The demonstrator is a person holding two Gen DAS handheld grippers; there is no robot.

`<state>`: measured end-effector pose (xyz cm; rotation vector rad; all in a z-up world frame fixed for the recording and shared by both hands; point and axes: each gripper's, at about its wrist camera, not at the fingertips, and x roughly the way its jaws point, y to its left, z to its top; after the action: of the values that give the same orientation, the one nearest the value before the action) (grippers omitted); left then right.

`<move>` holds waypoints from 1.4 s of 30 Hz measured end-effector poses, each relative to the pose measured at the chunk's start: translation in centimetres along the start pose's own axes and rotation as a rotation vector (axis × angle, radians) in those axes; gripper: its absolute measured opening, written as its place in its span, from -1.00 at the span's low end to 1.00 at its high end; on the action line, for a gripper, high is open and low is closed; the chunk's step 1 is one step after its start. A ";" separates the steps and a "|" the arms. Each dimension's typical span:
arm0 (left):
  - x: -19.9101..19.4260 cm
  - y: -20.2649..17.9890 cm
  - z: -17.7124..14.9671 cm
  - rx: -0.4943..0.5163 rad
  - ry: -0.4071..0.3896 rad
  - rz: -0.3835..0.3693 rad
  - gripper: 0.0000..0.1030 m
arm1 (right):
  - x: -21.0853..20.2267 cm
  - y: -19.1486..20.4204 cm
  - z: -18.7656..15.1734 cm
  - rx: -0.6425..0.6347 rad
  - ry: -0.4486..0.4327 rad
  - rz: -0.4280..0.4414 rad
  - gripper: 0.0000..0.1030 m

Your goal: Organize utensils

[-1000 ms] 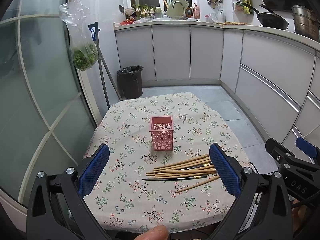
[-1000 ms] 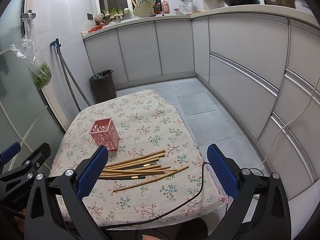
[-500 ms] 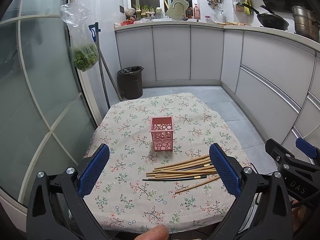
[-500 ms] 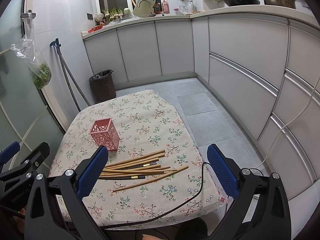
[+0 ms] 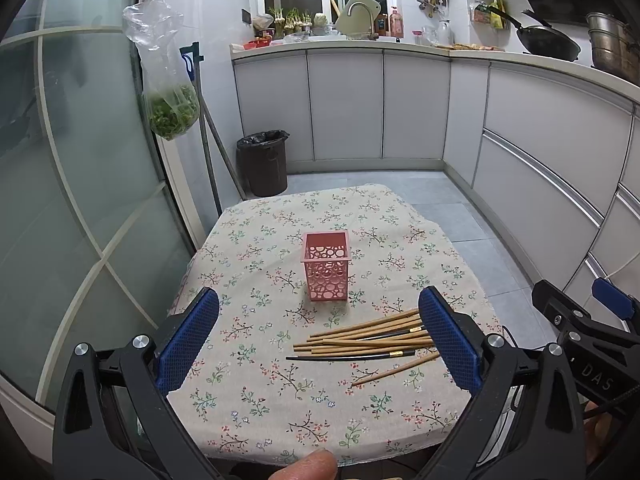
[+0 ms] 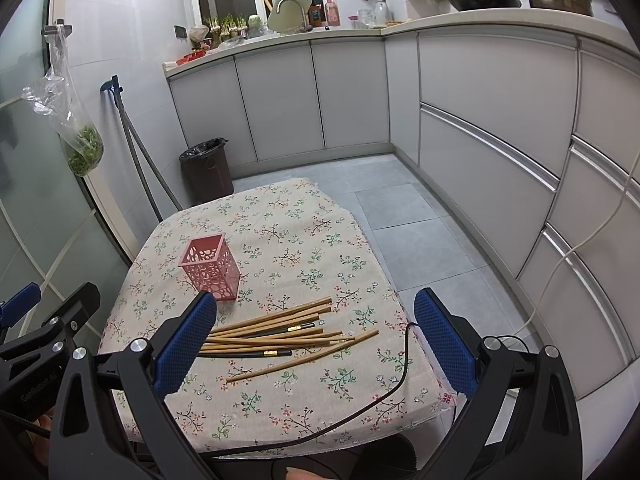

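Both grippers, left gripper (image 5: 318, 334) and right gripper (image 6: 316, 332), hovering jaws apart; chopsticks (image 6: 276, 334) lying loose near tabletop's near edge, pink holder (image 5: 326, 266) standing empty mid-tabletop, nothing sorted yet.

I count one pink holder (image 5: 325, 272) on the worktop (image 5: 248, 400). In front of the holder lies one loose heap of chopsticks. Two of them are black chopsticks (image 5: 340, 357) with gold bands. The rest are wooden chopsticks (image 5: 360, 343): about seven, though they overlap too much for a sure count. One of those wooden ones lies by itself at the heap's edge farthest from the holder. Beyond the holder I see one dark bin (image 5: 263, 162) and one hanging bag of greens (image 5: 170, 108). I have two grippers: the left gripper (image 5: 319, 300) and the right gripper (image 6: 316, 304).
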<state>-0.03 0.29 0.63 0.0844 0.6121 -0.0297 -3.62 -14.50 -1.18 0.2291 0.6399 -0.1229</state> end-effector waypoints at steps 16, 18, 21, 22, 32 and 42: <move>0.1 -0.1 -0.1 0.003 0.002 0.002 0.86 | 0.1 0.0 -0.1 0.001 0.001 0.001 0.87; 0.1 0.0 -0.1 0.003 0.002 0.002 0.86 | 0.1 0.0 -0.1 0.001 0.002 0.002 0.87; 0.1 0.0 -0.1 0.003 0.002 0.003 0.86 | 0.1 0.0 -0.2 0.001 0.002 0.003 0.87; 0.1 0.0 -0.1 0.003 0.002 0.003 0.86 | 0.0 0.0 -0.2 0.001 0.002 0.003 0.87; 0.2 0.0 -0.1 0.005 0.003 0.002 0.86 | 0.0 0.0 -0.2 0.001 0.004 0.003 0.87; 0.6 0.1 -0.2 0.010 0.011 0.011 0.86 | 0.1 0.0 -0.4 0.000 0.008 0.000 0.87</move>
<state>0.31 0.39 0.15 0.0972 0.6221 -0.0221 -3.74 -14.37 -1.57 0.2293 0.6481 -0.1219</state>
